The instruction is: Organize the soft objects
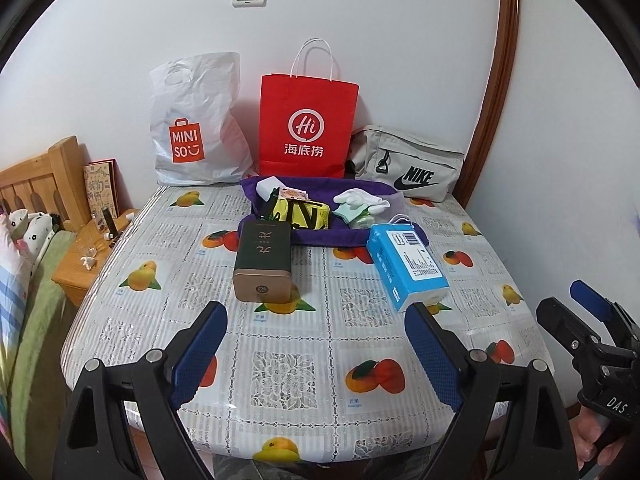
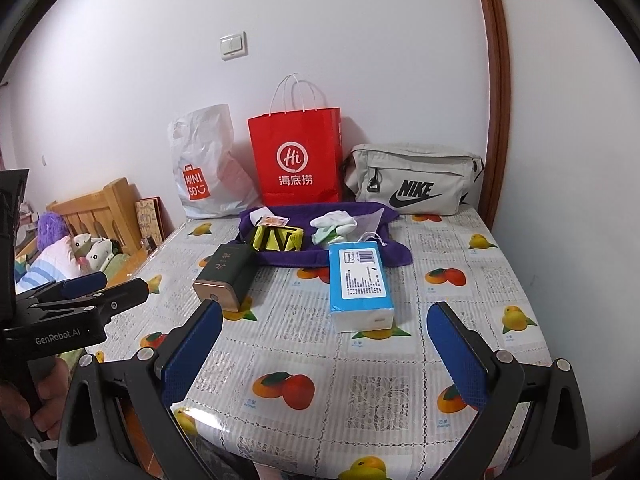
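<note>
On the surface (image 1: pixel 280 344), toward 12 o'clock, a purple cloth (image 1: pixel 276 190) is lying spread out with small soft things sitting on it: white socks (image 1: pixel 362 199), a pale green bundle (image 1: pixel 352 216) just beside them, a yellow-and-black pouch (image 1: pixel 306 214) and a few small packets behind it that are too small to tell. Touching the cloth's near edge at 1 o'clock, a tissue pack (image 1: pixel 408 264) is lying flat; at 11 o'clock a dark tin (image 1: pixel 262 264) is lying on its side against the same edge. Against the wall, three bags are standing in a row: a white plastic bag (image 1: pixel 196 120), a red paper bag (image 1: pixel 308 120) and a grey waist bag (image 1: pixel 408 164).

Both grippers are hovering at 6 o'clock, well apart from everything. Seen from its own camera, the left hand-held gripper (image 1: pixel 316 344) is gaping wide and holding nothing; the right hand-held gripper (image 2: pixel 324 344) is likewise standing wide open and empty.

As for progress, the scene is fitting two readings: the soft things may be gathering on the cloth as their sorted place, with the tissue pack left to join them, or the cloth may be a loose pile waiting to go into the bags behind. Nothing soft is showing inside any bag, though their insides are hidden from both views.
</note>
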Motion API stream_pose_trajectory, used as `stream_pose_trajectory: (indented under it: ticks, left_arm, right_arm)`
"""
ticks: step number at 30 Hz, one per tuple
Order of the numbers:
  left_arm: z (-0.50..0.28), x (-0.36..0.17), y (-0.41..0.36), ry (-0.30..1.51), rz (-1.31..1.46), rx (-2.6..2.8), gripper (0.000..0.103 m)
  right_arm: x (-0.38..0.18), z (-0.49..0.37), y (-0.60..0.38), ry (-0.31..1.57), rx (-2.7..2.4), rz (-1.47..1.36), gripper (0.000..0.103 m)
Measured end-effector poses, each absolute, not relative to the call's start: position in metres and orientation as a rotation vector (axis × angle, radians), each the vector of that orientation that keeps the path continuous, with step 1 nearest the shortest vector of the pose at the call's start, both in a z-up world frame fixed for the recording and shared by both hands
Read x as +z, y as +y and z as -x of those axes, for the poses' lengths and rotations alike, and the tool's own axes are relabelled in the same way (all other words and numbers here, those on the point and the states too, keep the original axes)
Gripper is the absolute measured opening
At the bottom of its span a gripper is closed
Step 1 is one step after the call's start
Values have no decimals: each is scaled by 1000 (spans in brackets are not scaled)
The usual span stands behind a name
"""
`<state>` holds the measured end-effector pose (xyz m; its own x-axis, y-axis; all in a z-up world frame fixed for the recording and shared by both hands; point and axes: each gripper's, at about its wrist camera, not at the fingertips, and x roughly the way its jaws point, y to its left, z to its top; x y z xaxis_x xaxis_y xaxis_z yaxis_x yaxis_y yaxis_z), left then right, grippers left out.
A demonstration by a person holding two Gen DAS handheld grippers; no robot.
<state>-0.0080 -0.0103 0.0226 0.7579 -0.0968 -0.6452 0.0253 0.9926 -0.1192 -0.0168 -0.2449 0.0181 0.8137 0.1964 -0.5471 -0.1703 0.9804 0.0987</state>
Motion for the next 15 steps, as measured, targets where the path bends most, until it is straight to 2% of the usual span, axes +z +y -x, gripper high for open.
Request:
stream_pose_trajectory:
  ticks: [15]
  left_arm:
    - [12, 22, -10, 706, 111, -70, 90]
  right_arm:
    - [19, 19, -244, 583, 197, -49, 101]
